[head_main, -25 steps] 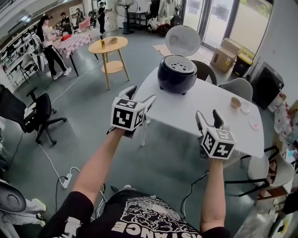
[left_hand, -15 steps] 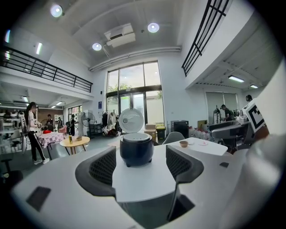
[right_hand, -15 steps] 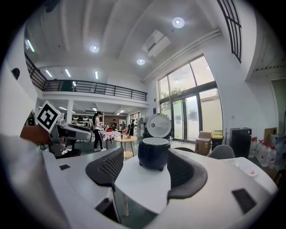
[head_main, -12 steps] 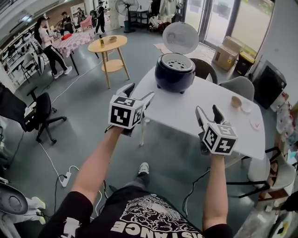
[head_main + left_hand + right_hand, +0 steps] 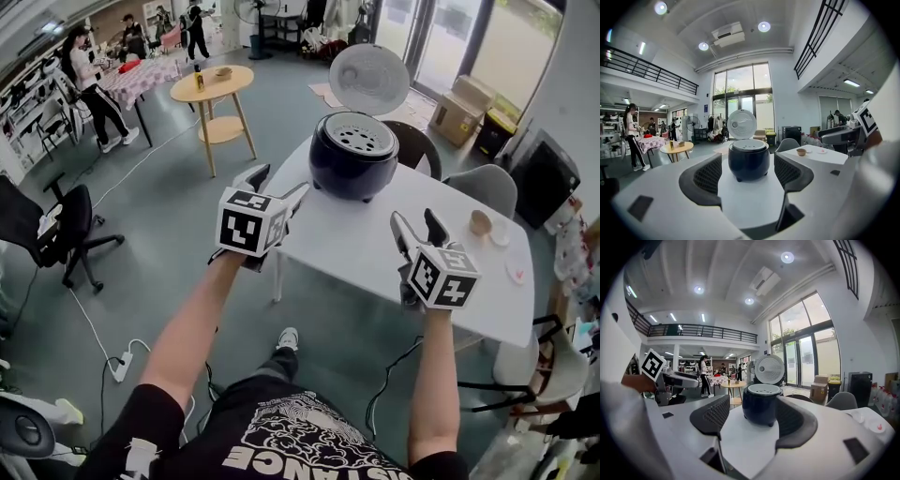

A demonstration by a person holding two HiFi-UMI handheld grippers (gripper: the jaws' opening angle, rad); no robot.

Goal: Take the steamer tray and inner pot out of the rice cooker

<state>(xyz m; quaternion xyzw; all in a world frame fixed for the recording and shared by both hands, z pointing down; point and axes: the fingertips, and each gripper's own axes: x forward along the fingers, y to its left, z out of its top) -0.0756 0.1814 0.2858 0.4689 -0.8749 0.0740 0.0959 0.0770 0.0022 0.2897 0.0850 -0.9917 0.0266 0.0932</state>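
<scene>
Large hall, grey floor (image 5: 169, 187). White tabletop (image 5: 394, 262) at centre, grey chair (image 5: 487, 187) behind it. Round wooden side table (image 5: 214, 86) at left, black office chair (image 5: 66, 225) nearer. Tall glazed doors (image 5: 743, 91) in far wall, daylight through. Black-railed mezzanine (image 5: 647, 72) at left. Round ceiling lights (image 5: 764, 26) on. Cardboard box (image 5: 461, 105) near doors. Power strip (image 5: 120, 366) on floor.

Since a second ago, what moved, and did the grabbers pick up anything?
The person stepped toward the table, bringing the left gripper and the right gripper closer to the rice cooker. Nothing was grabbed or let go: both grippers' jaws stand open and empty. The rice cooker has not moved, its lid is still up and the steamer tray still sits inside.
</scene>
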